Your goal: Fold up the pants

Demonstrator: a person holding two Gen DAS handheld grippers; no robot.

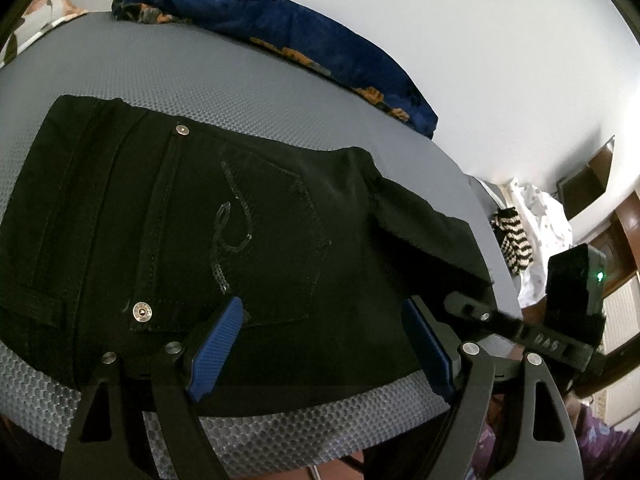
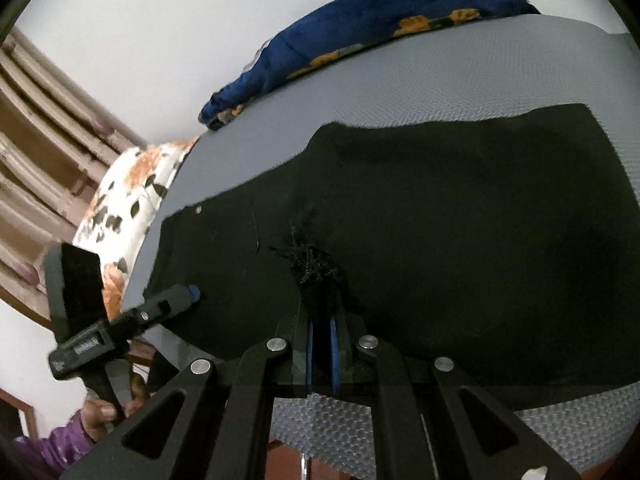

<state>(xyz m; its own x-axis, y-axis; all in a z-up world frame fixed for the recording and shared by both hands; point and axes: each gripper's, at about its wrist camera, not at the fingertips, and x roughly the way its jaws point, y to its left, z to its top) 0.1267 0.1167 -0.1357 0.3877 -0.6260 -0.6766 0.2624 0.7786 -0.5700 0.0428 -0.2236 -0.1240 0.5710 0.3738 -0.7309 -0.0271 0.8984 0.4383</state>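
While the black pants point(image 1: 208, 216) lie flat on the grey dimpled mat point(image 1: 200, 80), I hold my left gripper point(image 1: 320, 344) over their near edge with its fingers spread wide and nothing between them; the blue pads point(image 1: 218, 350) hover just above the cloth, close to the back pocket point(image 1: 256, 232) with its pale stitched pattern. Two metal rivets mark the pocket's corners, one at the far side point(image 1: 183, 131) and one near my left pad point(image 1: 142, 312). A frayed hem of the pants point(image 1: 424, 220) is folded over to the right of the pocket, reaching toward the mat's right edge. My right gripper point(image 2: 321, 354) is pressed nearly together, and a tuft of frayed black cloth point(image 2: 316, 264) sits at its tips; the pads pinch that bit of the pants at their near edge. In the right wrist view the pants point(image 2: 460, 240) spread away to the right of this pinch, dark and smooth. My left gripper point(image 2: 176, 296) also shows there, left of the pinch, over the pants' left corner, with my hand point(image 2: 108, 412) on its handle. Beyond the pants, at the mat's far edge, lies a blue cloth with orange flowers point(image 1: 280, 32). A white flowered cloth point(image 2: 128, 200) sits off the mat's left side.
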